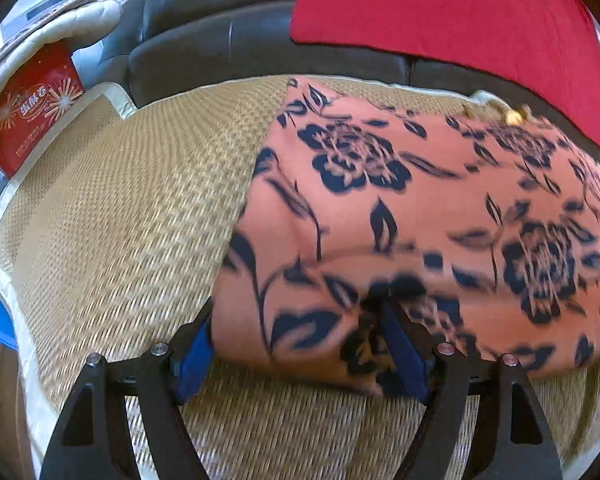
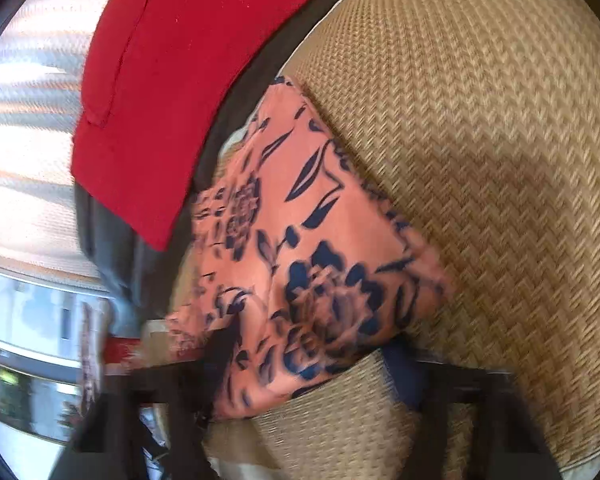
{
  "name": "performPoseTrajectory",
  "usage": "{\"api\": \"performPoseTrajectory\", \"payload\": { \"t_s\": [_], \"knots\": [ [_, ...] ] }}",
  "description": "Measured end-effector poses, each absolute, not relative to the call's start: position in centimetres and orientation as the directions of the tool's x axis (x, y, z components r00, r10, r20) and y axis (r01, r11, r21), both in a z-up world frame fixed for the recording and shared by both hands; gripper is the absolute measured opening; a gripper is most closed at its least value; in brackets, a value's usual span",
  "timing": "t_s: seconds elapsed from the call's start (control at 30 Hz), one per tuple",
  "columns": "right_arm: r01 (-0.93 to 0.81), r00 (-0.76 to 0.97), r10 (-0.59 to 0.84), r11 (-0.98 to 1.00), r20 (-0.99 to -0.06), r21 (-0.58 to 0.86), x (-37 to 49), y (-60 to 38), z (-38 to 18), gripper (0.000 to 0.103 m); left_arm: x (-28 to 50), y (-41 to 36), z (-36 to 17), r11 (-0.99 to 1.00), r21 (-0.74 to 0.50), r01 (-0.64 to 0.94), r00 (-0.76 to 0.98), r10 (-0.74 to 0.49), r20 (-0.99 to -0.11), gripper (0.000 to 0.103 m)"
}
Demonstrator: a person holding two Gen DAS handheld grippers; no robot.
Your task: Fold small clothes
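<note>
On the tan woven rattan mat [image 1: 112, 208] that covers the seat of a dark leather sofa [image 1: 220, 40] lies the salmon-pink garment w/ navy flower print [image 1: 400, 220], spread mostly flat, near edge toward the cameras. No crisp fold shows yet; a soft ridge runs across the cloth in the left wrist view, but whether that's a fold or just a ruck can't be told thru the blur. So I'd judge the task early: corners being picked up, main folds still to do.

Left claw [image 1: 300, 340]: fingers stand wide apart, straddling the garment's near-left corner; the cloth edge sits btwn the blue pads [image 1: 198, 344], not pinched as far as I can see. Right claw [image 2: 312, 368]: fingers straddle the garment's near corner, one dark finger lying over the print, the other at the cloth edge. Too blurred to say if it's clamped on the cloth, so can't tell.

Views differ: left wrist shows the garment's full spread, plus a red printed cardboard box [image 1: 32, 112] at the mat's left edge and a red cloth [image 1: 460, 28] draped on the sofa back. Right wrist shows the same garment from its other end, the red cloth [image 2: 172, 92] w/ a stitched pocket flap, and a bright blurred room beyond the sofa arm, none of which the left view gives.
</note>
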State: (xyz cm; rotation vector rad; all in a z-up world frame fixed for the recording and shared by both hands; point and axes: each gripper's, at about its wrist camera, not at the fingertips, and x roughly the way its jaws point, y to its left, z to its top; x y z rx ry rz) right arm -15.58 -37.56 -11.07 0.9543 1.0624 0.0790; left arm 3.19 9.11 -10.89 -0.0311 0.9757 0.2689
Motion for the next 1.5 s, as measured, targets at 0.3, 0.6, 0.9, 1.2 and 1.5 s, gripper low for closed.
{"api": "performPoseTrajectory", "payload": {
  "t_s": [0.3, 0.6, 0.9, 1.2, 1.5],
  "knots": [
    [0.355, 0.534, 0.439, 0.660, -0.723, 0.663, -10.4, -37.4, -10.3, 0.016, 9.9, 9.3, -10.4, 0.968, 0.090, -0.235, 0.525, 0.204, -0.826, 0.079],
    [0.350, 0.546, 0.448, 0.646, -0.708, 0.679, -8.7, -38.8, -9.8, 0.039, 5.9, 11.0, -8.0, 0.954, 0.007, -0.300, 0.518, 0.169, -0.839, 0.079],
    [0.321, 0.596, 0.473, 0.599, -0.648, 0.733, -10.0, -37.8, -9.2, 0.079, 9.2, 5.0, -4.9, 0.986, -0.014, -0.169, 0.598, 0.091, -0.796, 0.079],
    [0.373, 0.629, 0.443, 0.548, -0.638, 0.748, -8.7, -39.3, -9.3, 0.078, 16.2, -1.7, -6.9, 0.998, 0.011, -0.065, 0.538, 0.044, -0.842, 0.079],
    [0.366, 0.623, 0.449, 0.556, -0.641, 0.746, -8.7, -39.2, -9.5, 0.078, 17.7, -2.6, -7.7, 0.998, 0.025, -0.049, 0.515, 0.047, -0.856, 0.079]
  ]
}}
